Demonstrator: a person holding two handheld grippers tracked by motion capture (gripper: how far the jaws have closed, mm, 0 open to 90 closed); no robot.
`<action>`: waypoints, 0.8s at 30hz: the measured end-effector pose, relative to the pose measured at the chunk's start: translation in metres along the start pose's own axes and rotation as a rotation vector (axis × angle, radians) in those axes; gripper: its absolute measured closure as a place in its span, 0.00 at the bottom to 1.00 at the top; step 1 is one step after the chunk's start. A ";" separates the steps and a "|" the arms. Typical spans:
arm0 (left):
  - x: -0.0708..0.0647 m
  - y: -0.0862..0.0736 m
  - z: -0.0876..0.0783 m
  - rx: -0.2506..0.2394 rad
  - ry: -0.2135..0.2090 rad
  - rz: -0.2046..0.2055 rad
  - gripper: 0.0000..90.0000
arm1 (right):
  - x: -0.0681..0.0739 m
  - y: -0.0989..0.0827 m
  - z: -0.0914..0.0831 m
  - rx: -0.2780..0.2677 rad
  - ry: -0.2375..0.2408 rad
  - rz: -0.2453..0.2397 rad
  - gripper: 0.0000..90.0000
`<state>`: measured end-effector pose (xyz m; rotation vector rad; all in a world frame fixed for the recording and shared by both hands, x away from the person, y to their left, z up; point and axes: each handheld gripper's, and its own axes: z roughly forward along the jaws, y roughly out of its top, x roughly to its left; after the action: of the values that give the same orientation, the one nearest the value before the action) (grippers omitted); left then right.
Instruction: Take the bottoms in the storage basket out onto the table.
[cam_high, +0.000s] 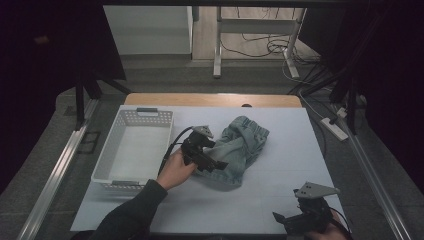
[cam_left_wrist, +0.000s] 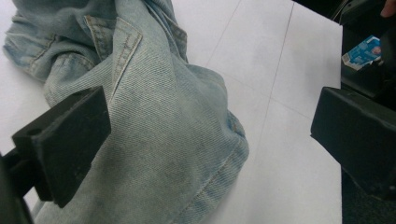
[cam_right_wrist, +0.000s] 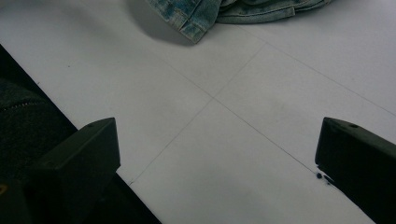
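Observation:
A crumpled pair of light blue denim shorts (cam_high: 243, 145) lies in the middle of the white table cover (cam_high: 280, 175). My left gripper (cam_high: 210, 162) hovers over the left part of the shorts, held by a hand. In the left gripper view its jaws stand wide apart, with the denim (cam_left_wrist: 173, 126) spread between and under them, not clamped. My right gripper (cam_high: 300, 217) rests near the table's front right edge, open, with bare table cover (cam_right_wrist: 219, 140) between its jaws. The hem of the shorts (cam_right_wrist: 201, 18) lies far ahead of it.
A white slotted plastic basket (cam_high: 115, 175) stands empty on the left of the table, just left of my left hand. A dark sleeve (cam_high: 130, 215) comes in from the bottom. Beyond the table are a desk frame (cam_high: 218, 45) and floor cables (cam_high: 265, 47).

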<state>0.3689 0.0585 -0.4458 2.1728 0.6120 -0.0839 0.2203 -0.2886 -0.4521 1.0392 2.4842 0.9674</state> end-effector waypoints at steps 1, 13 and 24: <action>-0.001 0.000 -0.002 -0.002 -0.003 -0.006 0.00 | 0.000 0.000 0.000 -0.001 0.000 0.002 0.00; -0.006 -0.008 -0.010 -0.005 -0.014 -0.018 0.00 | 0.000 0.000 0.000 -0.003 0.001 0.001 0.00; -0.012 -0.018 -0.015 0.005 0.002 -0.018 0.00 | 0.001 0.000 0.000 -0.004 0.000 0.000 0.00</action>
<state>0.3484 0.0748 -0.4460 2.1723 0.6335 -0.0929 0.2199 -0.2883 -0.4518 1.0386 2.4811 0.9715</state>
